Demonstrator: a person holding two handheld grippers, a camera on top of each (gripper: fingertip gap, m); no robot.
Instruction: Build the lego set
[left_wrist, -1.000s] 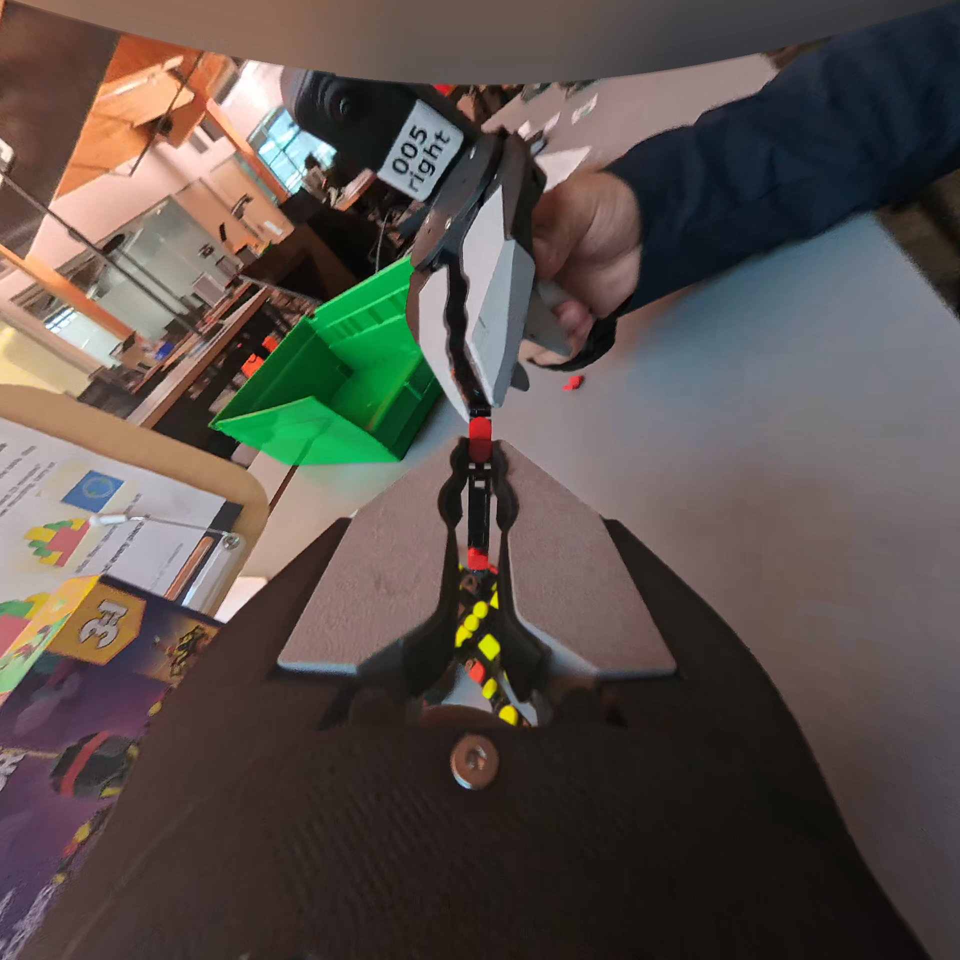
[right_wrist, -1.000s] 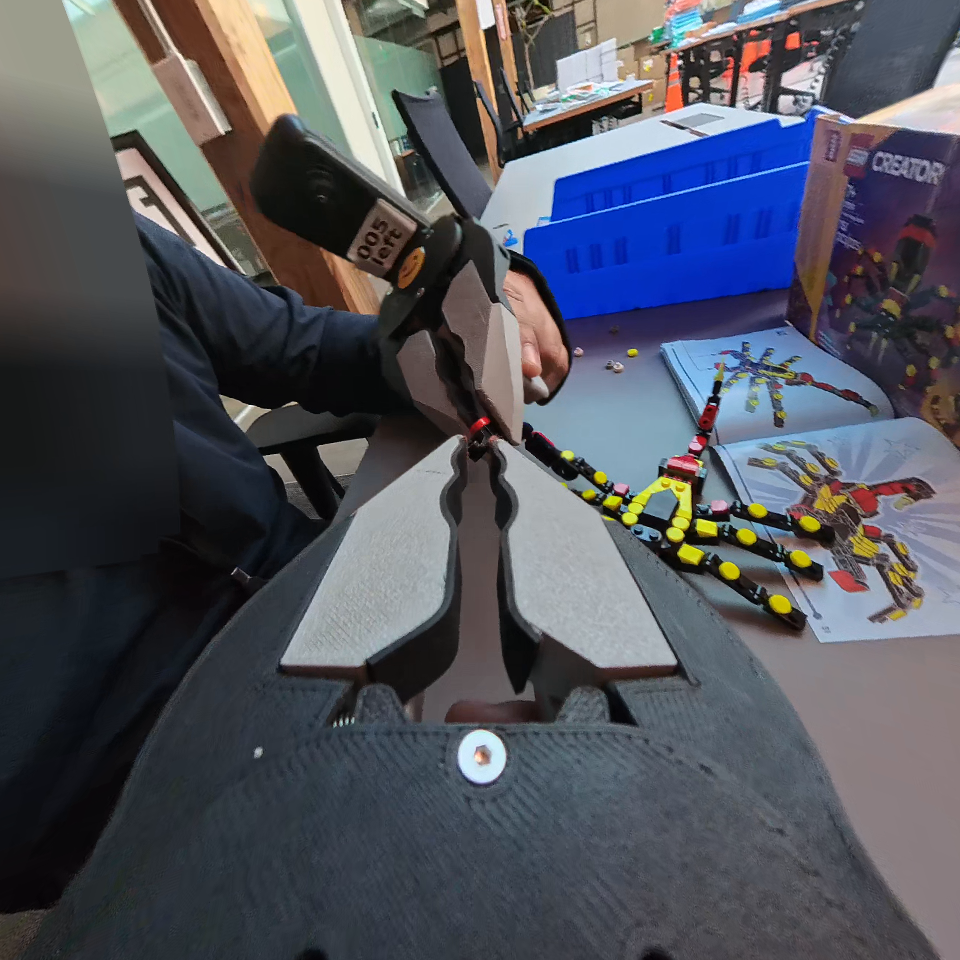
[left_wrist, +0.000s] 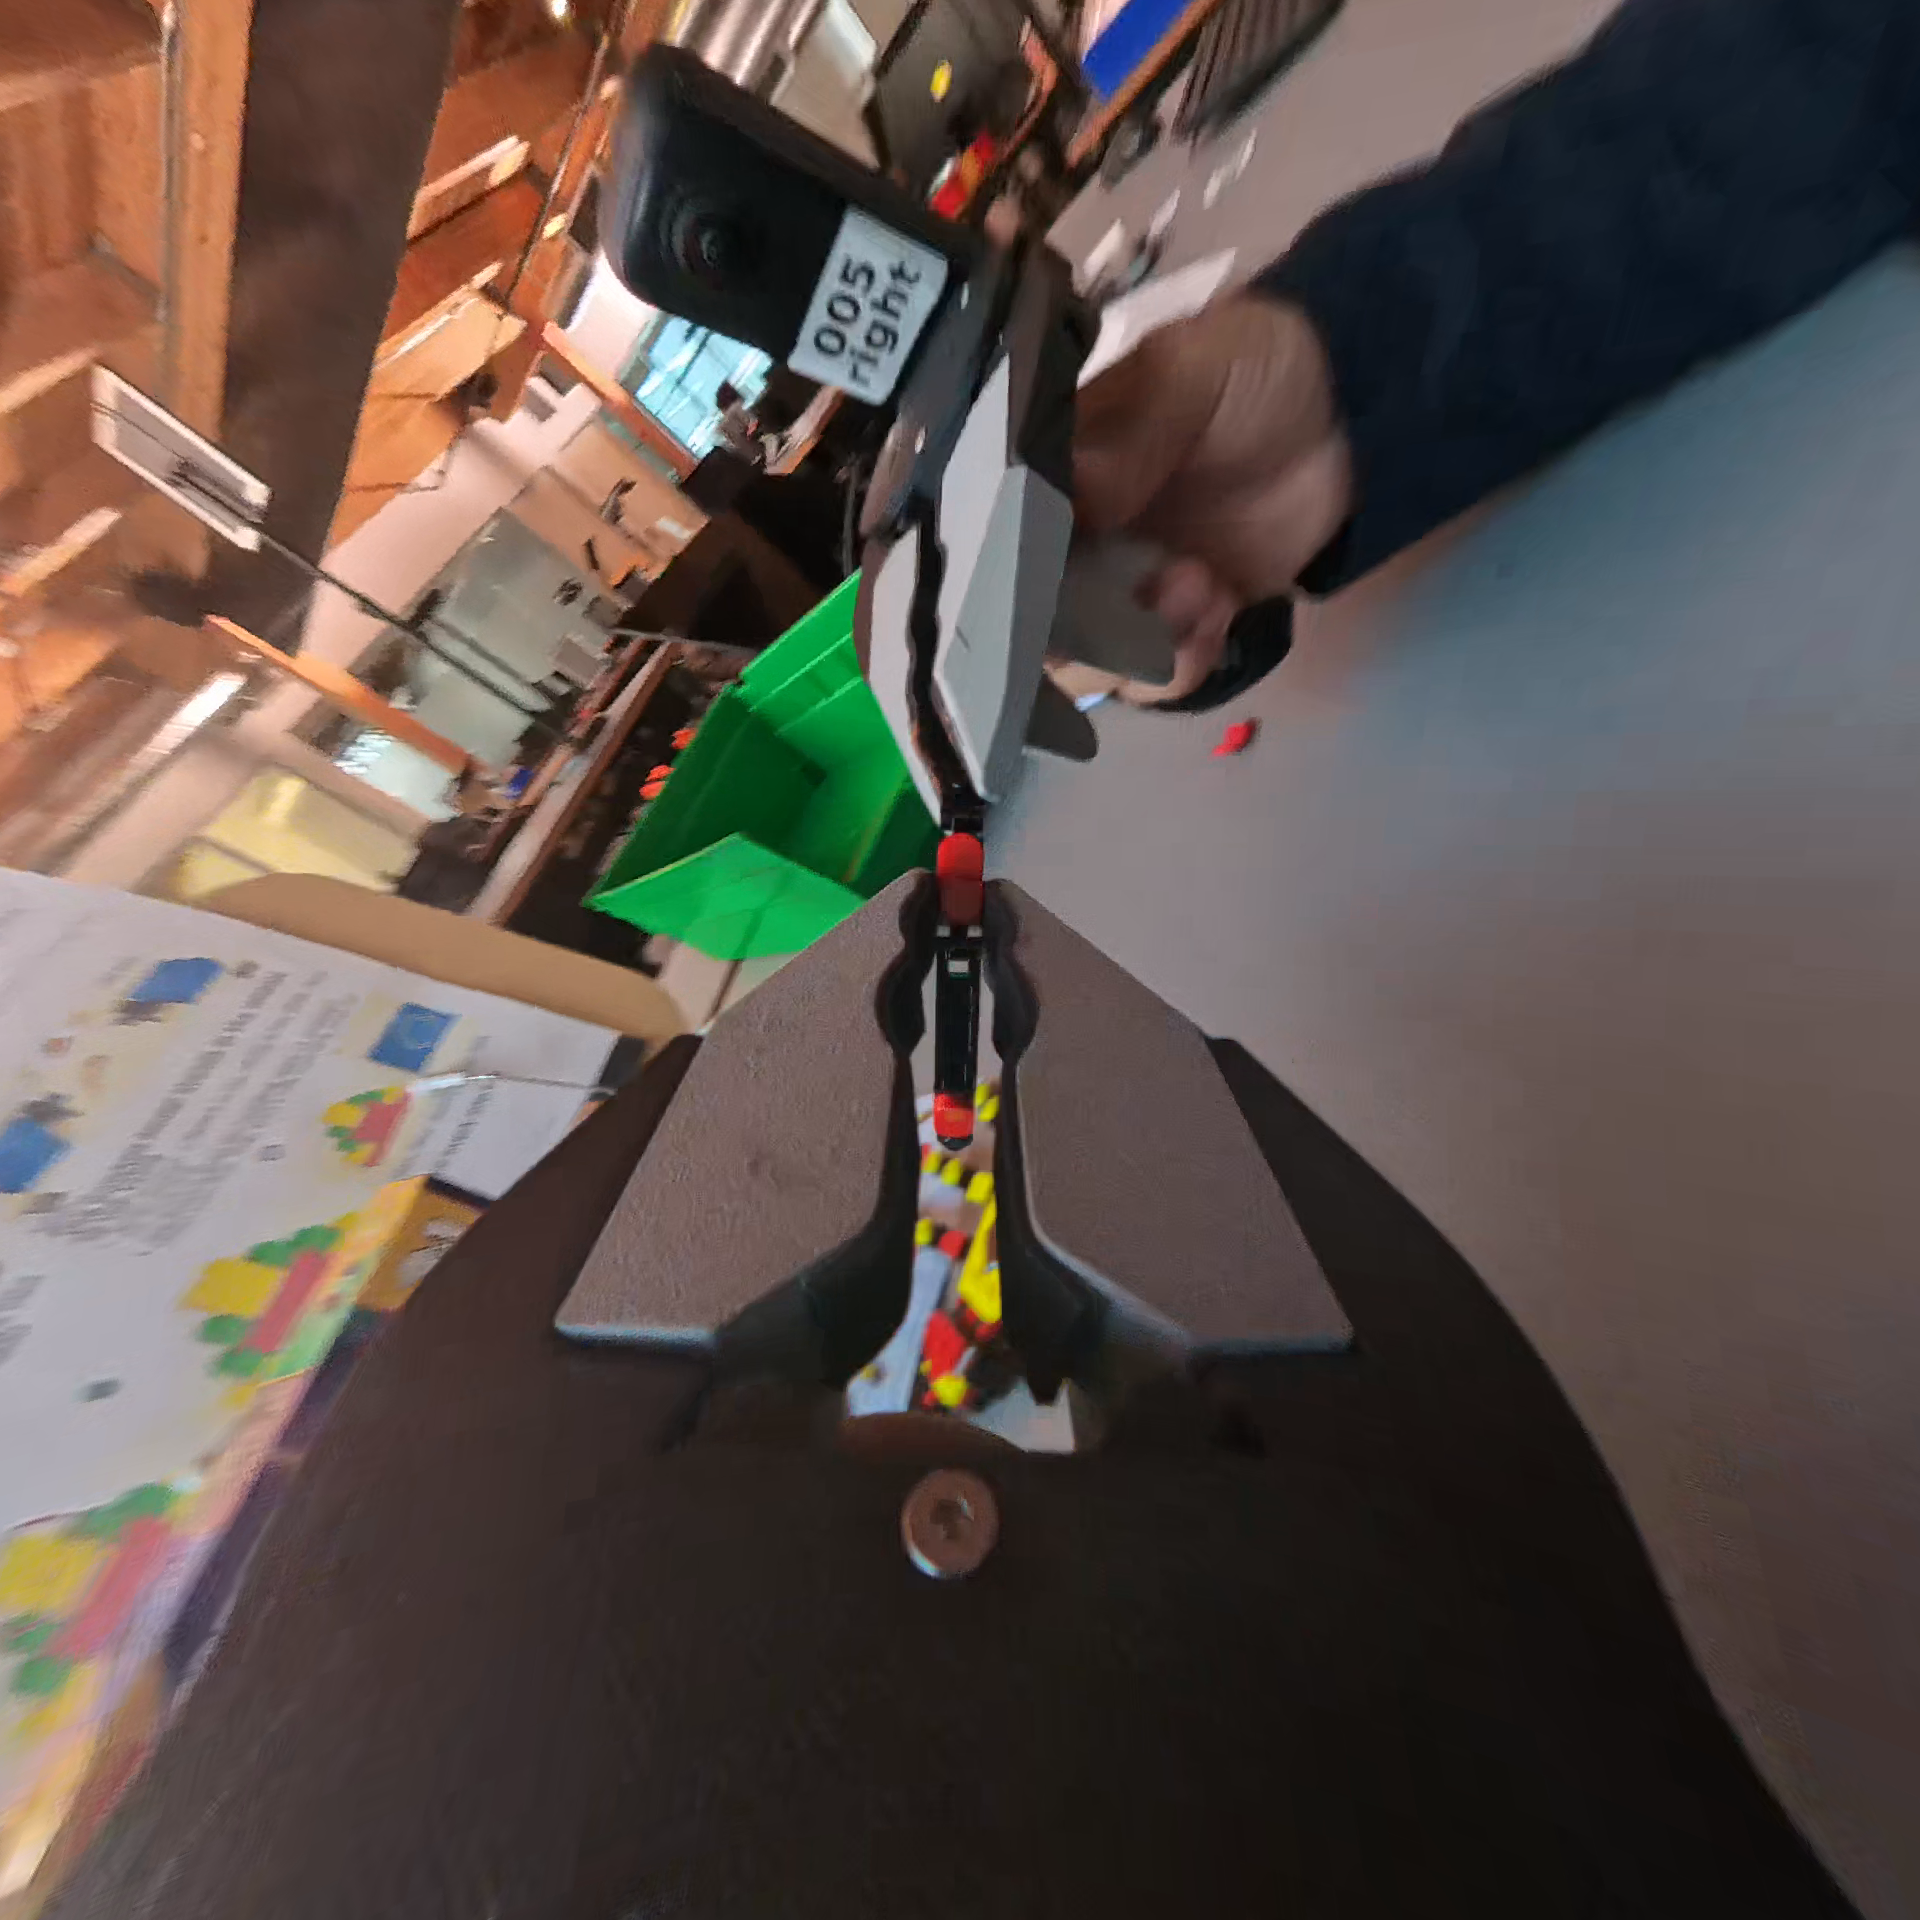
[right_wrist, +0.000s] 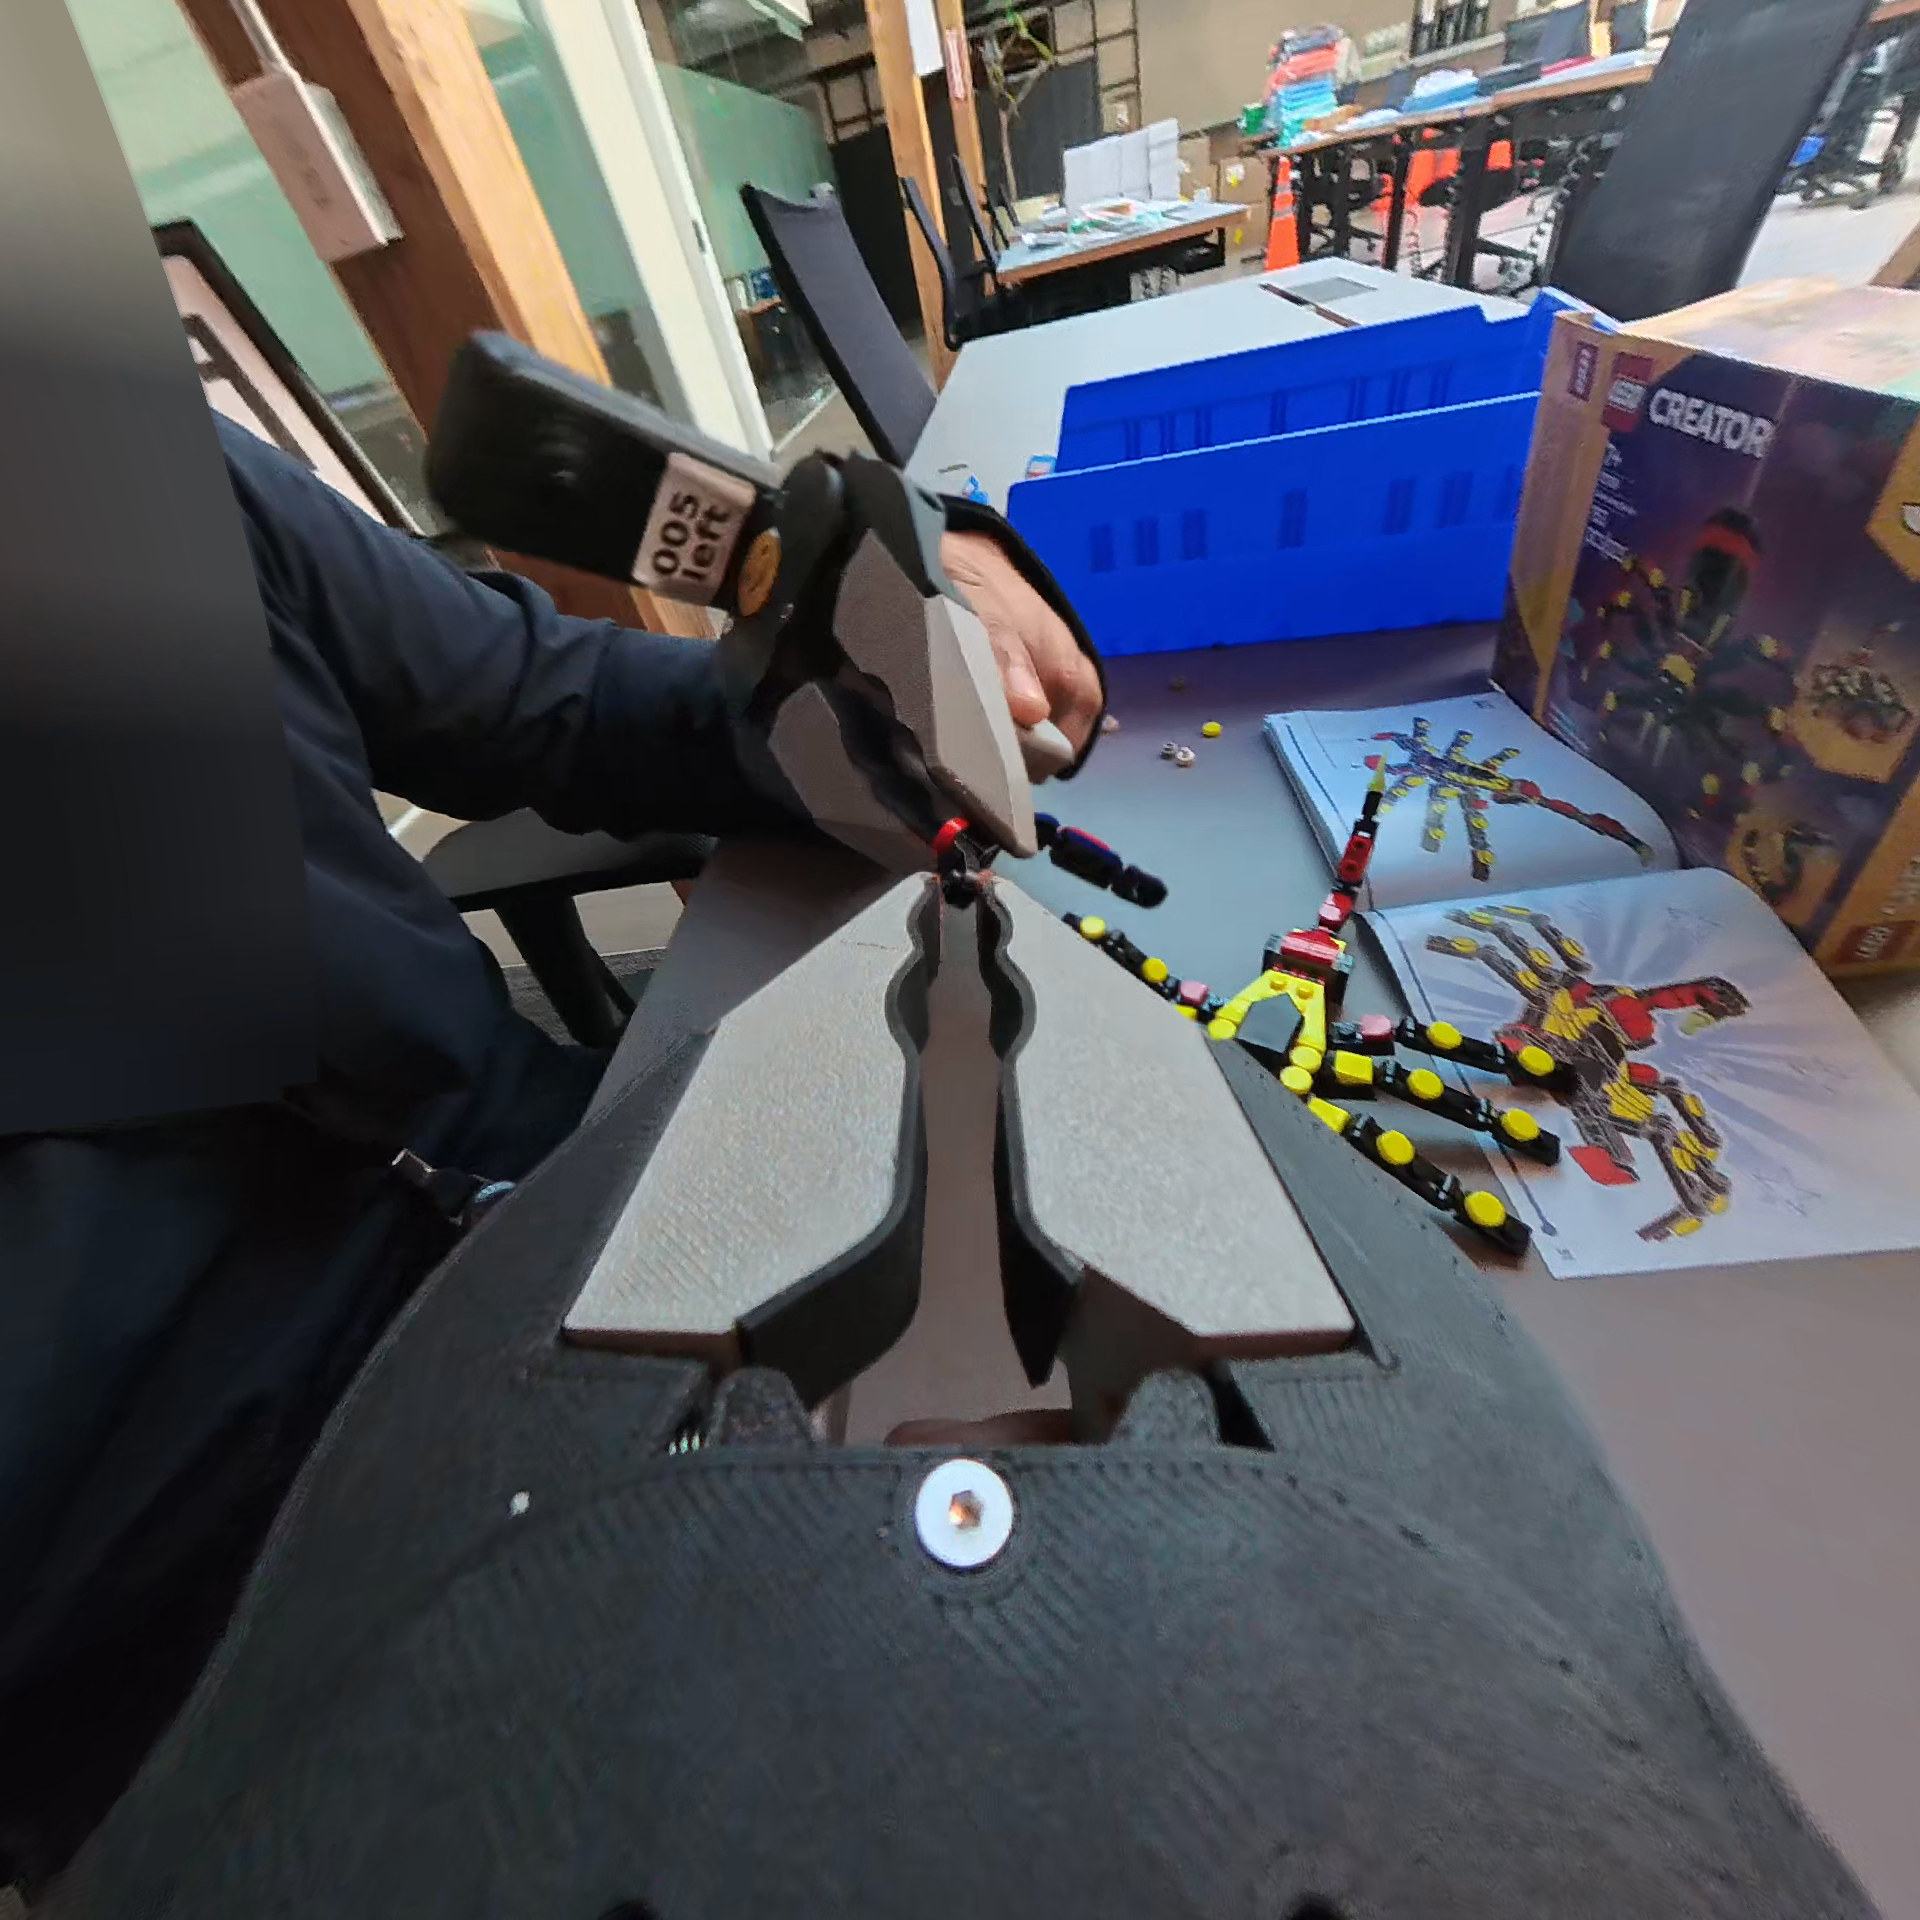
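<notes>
Over the grey table (right_wrist: 1714, 1455), both grippers (tips meeting) pinch one black-red leg piece (left_wrist: 957, 997), joint hidden.

Your left gripper (left_wrist: 958, 914) has grey jaws on a black body; the leg piece (left_wrist: 956, 997) between them is black with red ends; the spider model (right_wrist: 1309, 1018) is black with yellow studs and red accents; the counter (right_wrist: 1662, 1403) is grey; the bins (right_wrist: 1278, 520) are blue; the far bin (left_wrist: 769, 810) is green; the box (right_wrist: 1714, 623) is purple with yellow corner panels.
</notes>
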